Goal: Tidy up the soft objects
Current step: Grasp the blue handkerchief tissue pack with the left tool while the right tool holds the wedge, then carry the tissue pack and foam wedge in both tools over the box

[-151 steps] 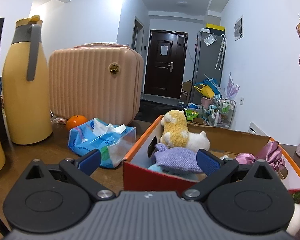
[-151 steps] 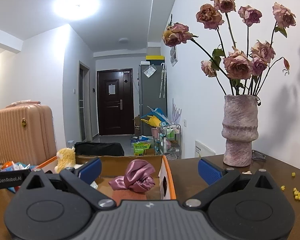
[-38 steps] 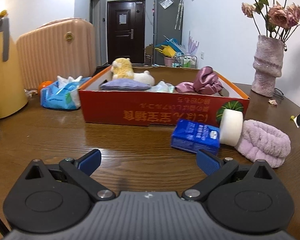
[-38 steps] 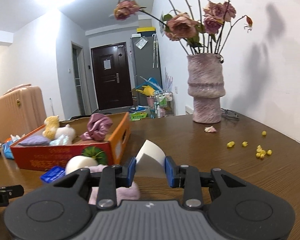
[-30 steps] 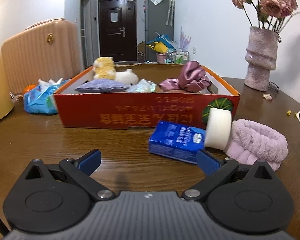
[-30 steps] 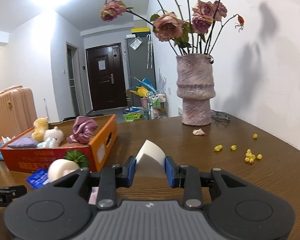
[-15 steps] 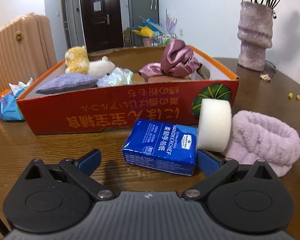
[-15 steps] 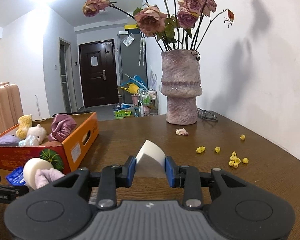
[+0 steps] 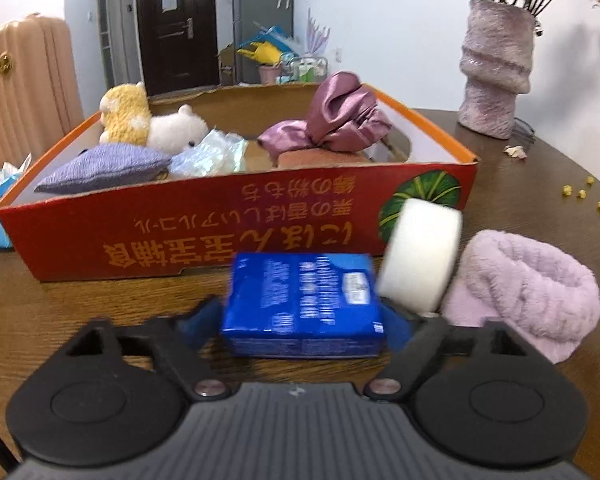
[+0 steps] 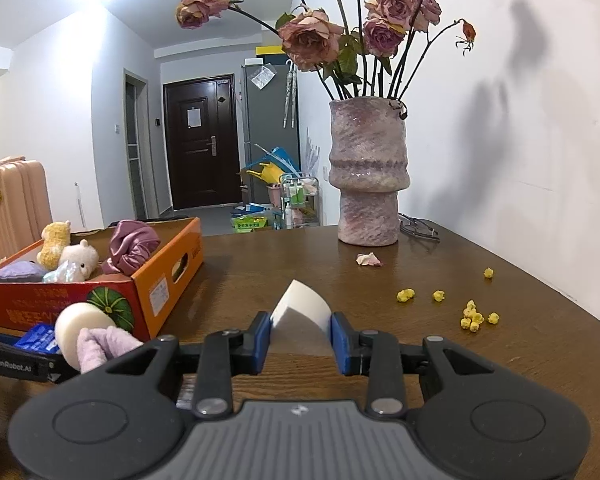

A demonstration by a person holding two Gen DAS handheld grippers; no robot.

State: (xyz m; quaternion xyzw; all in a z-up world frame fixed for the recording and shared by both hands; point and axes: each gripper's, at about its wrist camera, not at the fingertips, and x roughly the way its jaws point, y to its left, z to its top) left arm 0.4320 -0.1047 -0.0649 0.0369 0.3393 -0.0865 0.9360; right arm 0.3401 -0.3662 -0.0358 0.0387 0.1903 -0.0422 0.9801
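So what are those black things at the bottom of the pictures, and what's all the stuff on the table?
Those are grabbing tools. A person holds one in each hand, and each has a small camera looking out along its two fingers, so you get one picture per hand.

In the left-hand picture, the left gripper is closing its blue fingers around a blue tissue pack lying on the wooden table. Beside it sit a white foam roll and a fluffy purple headband. Behind them is the red cardboard box, already holding soft toys and cloths.

In the right-hand picture, the right gripper pinches a white sponge wedge. Further back stands a vase of dried roses.
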